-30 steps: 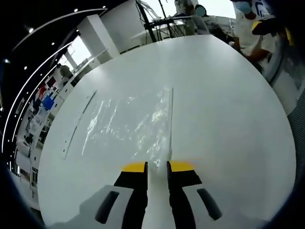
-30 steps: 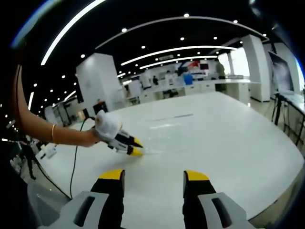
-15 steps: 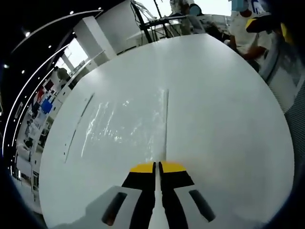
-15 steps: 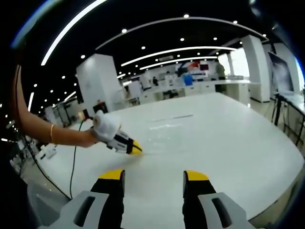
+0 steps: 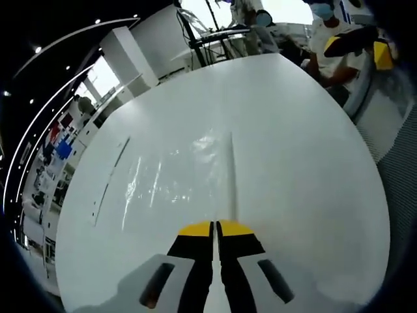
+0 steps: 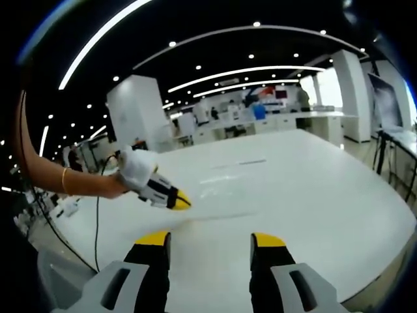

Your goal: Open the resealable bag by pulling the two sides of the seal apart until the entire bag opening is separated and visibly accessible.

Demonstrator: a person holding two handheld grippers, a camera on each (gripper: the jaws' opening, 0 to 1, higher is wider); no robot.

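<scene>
1. Since 1 second ago, left claw (image 5: 215,228) has closed on the clear bag's (image 5: 186,173) seal edge and lifted it slightly off the white worktop (image 5: 306,150).
2. Right claw (image 6: 212,240) hangs spread, well apart from the bag.
3. Best practice: pinch the opposite seal lip, then pull apart slowly.

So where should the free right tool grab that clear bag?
Probably the seal strip's free lip, opposite the left tool, which pinches its near end. The bag lies flat on the table, so the right tool should come in low.
</scene>
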